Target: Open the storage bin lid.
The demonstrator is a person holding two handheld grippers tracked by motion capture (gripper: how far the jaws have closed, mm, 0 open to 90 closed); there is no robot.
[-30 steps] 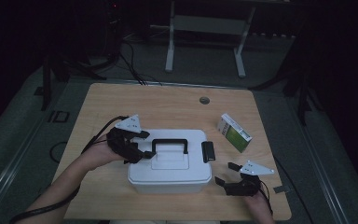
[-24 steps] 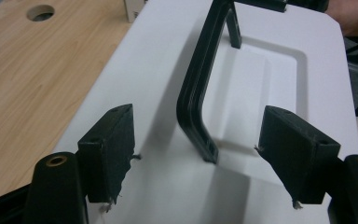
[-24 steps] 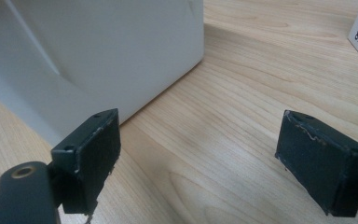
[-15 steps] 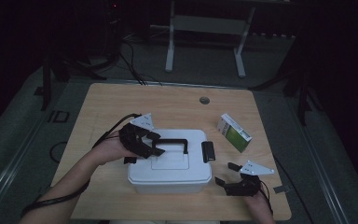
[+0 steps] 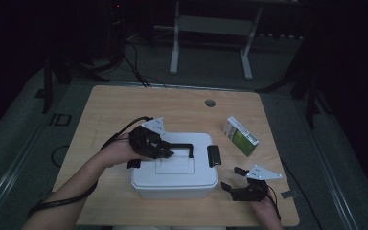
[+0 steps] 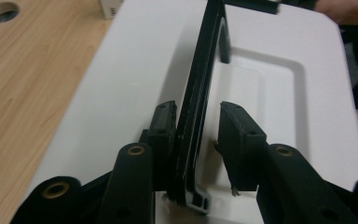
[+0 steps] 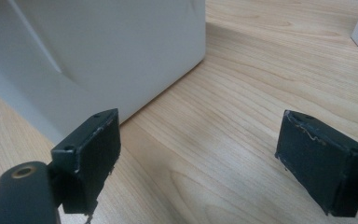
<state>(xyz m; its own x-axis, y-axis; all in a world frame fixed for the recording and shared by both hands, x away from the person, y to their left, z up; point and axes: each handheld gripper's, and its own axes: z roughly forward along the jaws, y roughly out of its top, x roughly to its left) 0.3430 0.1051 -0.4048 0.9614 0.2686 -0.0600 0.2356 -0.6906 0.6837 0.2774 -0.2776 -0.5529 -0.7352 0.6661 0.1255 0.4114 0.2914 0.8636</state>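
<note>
– Where was the box?
– On the table, near its six o'clock edge, handle on the lid.
– And the carton?
– At the box's two o'clock; a hole sat at twelve.

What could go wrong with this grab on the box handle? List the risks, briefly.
1. The left gripper's jaws have just been closing around the handle, but one pad stands off it; lifting now could let it slip.
2. The grip sits near the handle's end, so the white box might tilt.
3. The right gripper rests open beside the box, not steadying it.
</note>
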